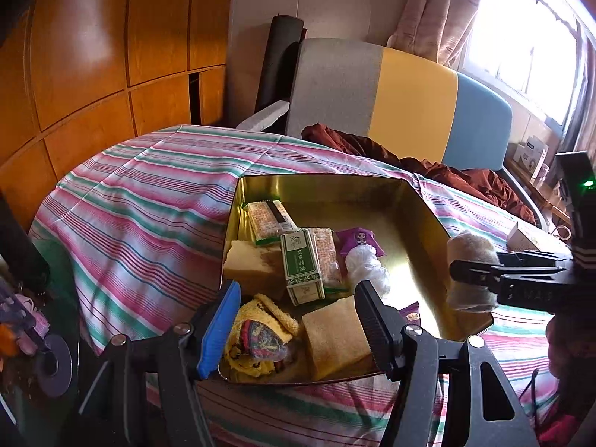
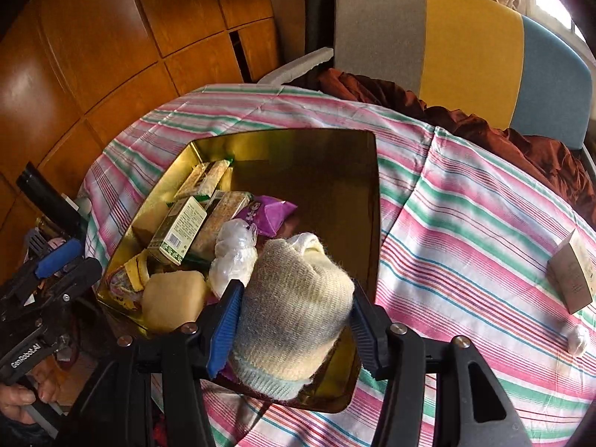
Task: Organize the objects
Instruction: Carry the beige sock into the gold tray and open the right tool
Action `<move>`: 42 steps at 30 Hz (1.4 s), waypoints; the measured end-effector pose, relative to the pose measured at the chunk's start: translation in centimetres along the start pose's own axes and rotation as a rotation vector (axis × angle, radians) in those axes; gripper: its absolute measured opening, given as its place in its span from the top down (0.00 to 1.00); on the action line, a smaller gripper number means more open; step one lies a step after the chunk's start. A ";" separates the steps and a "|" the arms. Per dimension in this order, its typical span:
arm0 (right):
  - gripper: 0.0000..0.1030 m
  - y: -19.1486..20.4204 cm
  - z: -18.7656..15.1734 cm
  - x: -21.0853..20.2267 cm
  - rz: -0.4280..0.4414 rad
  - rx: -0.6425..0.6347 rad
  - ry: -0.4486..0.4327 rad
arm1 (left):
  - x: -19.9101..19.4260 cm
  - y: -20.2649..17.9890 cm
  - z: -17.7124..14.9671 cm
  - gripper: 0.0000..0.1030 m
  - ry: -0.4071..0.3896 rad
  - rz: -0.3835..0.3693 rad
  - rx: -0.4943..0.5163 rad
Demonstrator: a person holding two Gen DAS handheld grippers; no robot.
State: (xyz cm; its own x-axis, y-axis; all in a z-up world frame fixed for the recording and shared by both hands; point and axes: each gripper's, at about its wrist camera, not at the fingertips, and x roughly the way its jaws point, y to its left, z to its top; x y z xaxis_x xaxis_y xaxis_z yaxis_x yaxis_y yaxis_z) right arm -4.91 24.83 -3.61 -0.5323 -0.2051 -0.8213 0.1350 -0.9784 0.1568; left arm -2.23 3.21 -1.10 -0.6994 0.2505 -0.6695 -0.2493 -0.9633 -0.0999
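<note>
R gripper is clamped on a rolled cream knit sock, jaws about 1/3 apart w/ both pads pressing its sides, hanging over the near-right part of the gold tin. L gripper is roughly 1/2 open, holding nothing, poised at the tin's near edge above the yellow cloth and a tan sponge block. To do this well, I'd lower the sock onto the bare gold floor right of the white plastic wad, let go only once it's well inside the wall, then fetch the small box and white ball lying on the striped sheet.
</note>
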 end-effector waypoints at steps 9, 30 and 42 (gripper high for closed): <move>0.46 0.8 -0.2 2.4 -0.039 -0.037 0.046 | 0.4 0.6 -0.3 0.37 0.014 0.005 -0.015; 0.34 1.7 0.1 4.8 -0.092 -0.084 0.073 | 0.9 1.2 -0.3 0.35 0.026 0.025 -0.026; 0.30 0.4 -0.5 0.6 -0.103 -0.044 -0.021 | 0.4 0.5 -0.2 0.33 0.018 0.024 -0.002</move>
State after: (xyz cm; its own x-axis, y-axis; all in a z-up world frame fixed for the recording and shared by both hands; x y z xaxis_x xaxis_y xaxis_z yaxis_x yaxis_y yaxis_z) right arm -4.80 24.31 -4.30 -0.5629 -0.1040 -0.8199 0.1147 -0.9923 0.0471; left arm -2.53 2.82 -1.55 -0.6928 0.2254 -0.6850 -0.2311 -0.9692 -0.0852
